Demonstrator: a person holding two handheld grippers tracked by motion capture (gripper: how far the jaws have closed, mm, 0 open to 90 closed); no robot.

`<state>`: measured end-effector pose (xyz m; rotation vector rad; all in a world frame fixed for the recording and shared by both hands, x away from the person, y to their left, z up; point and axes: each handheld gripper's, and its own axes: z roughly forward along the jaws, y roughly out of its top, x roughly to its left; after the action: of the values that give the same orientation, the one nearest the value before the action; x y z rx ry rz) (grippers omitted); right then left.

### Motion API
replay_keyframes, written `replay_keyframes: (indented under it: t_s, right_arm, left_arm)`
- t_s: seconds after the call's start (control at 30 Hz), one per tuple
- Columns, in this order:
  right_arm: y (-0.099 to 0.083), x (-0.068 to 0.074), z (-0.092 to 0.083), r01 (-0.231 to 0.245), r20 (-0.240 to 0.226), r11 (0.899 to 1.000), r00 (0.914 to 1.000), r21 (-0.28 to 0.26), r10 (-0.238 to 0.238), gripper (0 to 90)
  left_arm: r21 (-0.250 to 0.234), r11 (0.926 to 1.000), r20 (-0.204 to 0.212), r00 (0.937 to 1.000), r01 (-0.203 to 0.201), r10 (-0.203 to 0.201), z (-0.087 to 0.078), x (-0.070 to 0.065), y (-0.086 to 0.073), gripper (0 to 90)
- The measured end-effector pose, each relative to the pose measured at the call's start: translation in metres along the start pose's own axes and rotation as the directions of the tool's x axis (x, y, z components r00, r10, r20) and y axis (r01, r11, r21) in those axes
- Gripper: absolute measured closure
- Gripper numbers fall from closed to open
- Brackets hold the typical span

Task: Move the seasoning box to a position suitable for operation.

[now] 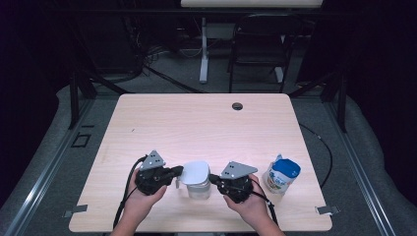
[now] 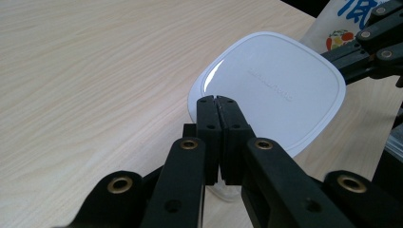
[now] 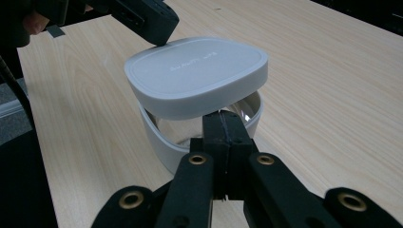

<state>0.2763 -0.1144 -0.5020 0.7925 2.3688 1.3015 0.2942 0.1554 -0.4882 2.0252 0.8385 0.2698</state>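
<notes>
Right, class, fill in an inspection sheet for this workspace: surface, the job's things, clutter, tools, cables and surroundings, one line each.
Surface: light wooden table, a round cable hole near its far edge.
Job's things: clear container with a white band; its white lid sits tilted, lifted on the side facing the right tool.
Clutter: blue-and-white pouch standing right of the container.
Tools: left tool shut, tips at the lid's edge; right tool shut, tips at the container's rim under the lid.
Cables: black cable trailing from the left tool; another on the floor to the right.
Surroundings: dark room, grey floor, folding chair and a desk leg beyond the table.
</notes>
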Motion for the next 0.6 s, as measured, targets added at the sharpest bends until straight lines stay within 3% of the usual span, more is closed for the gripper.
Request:
replay_keyframes:
  t_s: [0.17, 0.6]
  right_arm:
    - [0.002, 0.0, 0.0, -0.001, -0.003, 1.0, 1.0, 0.003, 0.001, 90.0]
    - [0.014, 0.003, 0.005, 0.02, -0.017, 1.0, 0.9997, 0.021, -0.019, 90.0]
  left_arm:
    - [-0.006, 1.0, -0.009, 0.9999, 0.008, -0.008, -0.003, 0.002, -0.001, 88.3]
    - [-0.028, 0.9993, -0.033, 0.9991, 0.025, -0.026, -0.015, 0.013, -0.006, 77.2]
